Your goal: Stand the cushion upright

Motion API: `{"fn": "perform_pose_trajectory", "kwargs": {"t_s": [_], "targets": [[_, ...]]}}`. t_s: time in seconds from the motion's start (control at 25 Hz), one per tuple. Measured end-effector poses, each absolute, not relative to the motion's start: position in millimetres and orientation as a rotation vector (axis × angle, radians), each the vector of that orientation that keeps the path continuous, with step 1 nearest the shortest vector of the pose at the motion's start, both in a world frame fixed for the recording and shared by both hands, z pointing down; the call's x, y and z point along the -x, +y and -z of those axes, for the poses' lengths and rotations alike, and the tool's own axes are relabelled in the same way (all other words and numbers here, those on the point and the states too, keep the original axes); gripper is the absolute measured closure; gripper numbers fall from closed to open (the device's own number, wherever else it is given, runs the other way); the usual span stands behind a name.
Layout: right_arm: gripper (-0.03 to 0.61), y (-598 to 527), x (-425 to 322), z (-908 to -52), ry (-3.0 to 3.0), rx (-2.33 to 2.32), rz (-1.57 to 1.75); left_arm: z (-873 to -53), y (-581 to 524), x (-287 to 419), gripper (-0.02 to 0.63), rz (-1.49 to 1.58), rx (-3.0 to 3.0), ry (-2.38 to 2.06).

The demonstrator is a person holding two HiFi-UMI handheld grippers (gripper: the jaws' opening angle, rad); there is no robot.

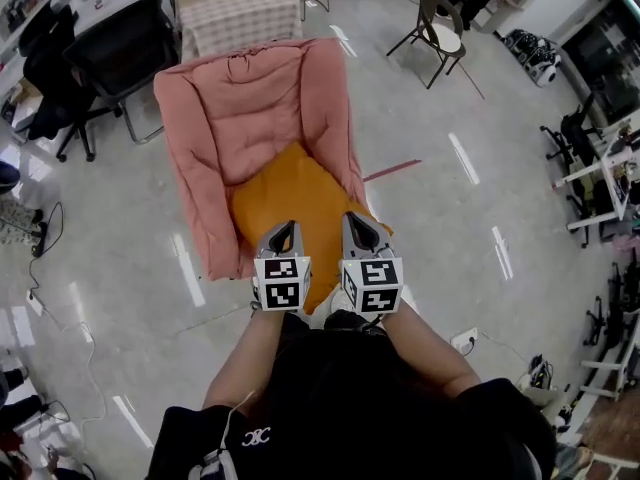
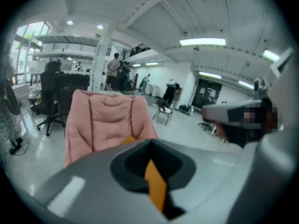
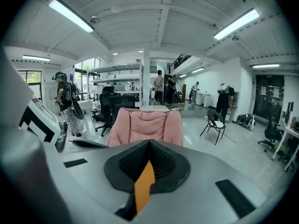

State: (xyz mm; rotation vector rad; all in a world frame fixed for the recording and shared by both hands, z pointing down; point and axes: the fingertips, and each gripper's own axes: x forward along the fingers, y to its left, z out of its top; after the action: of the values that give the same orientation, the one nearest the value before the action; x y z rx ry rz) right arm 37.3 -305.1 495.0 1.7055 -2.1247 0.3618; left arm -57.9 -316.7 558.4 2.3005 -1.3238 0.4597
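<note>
The cushion was a plain orange square, soft and slightly rumpled. It lay flat on the seat of the pink armchair, one corner pointing toward the chair's back and its near edge hanging out past the chair's front. The armchair sat low on the floor, quilted, with padded arms along both sides of the cushion, and the cushion was the only thing in it.

The left gripper and the right gripper sat side by side at the armchair's front, each clamped on the cushion's near edge.

The head view showed the cushion's whole shape from above. Each gripper view showed only a thin strip of its orange fabric, pinched between closed jaws with the armchair's back rising behind. Only the gripper views showed the people standing well beyond the armchair. Another person with a backpack stood off to its left in the right gripper view. A folding chair stood beyond the armchair to its right, and a checked table stood just behind it.
</note>
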Motion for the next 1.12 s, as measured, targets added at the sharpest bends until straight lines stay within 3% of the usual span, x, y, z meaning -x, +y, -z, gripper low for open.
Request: {"fn": "perform_pose_trajectory", "kwargs": {"t_s": [0.24,0.32,0.56,0.68,0.96,1.12], "targets": [[0.581,-311.5,-79.3,-503.6,-2.119,-1.671,-0.412,-607.1,-304.9,29.9,0.618,-0.625,-2.267,-1.285],[0.581,-308.7,-95.2,-510.1,-2.124,-1.648,-0.448,-627.9,-291.5,20.8,0.522,-0.699,-2.238,-1.262],[0.581,-293.7,-127.9,-543.7,-2.135,-1.547,-0.538,-697.1,-243.0,1.0,0.420,-0.894,-2.125,-1.220],[0.581,-288.5,-140.9,-561.4,-2.142,-1.485,-0.564,-734.9,-221.4,-15.5,0.258,-0.933,-2.072,-1.167],[0.581,-285.5,-149.2,-577.8,-2.165,-1.374,-0.556,-819.3,-177.5,-31.7,0.190,-1.103,-1.948,-1.034],[0.581,-284.5,-148.4,-573.6,-2.163,-1.366,-0.530,-847.0,-165.1,-28.0,0.190,-1.141,-1.887,-1.014]]}}
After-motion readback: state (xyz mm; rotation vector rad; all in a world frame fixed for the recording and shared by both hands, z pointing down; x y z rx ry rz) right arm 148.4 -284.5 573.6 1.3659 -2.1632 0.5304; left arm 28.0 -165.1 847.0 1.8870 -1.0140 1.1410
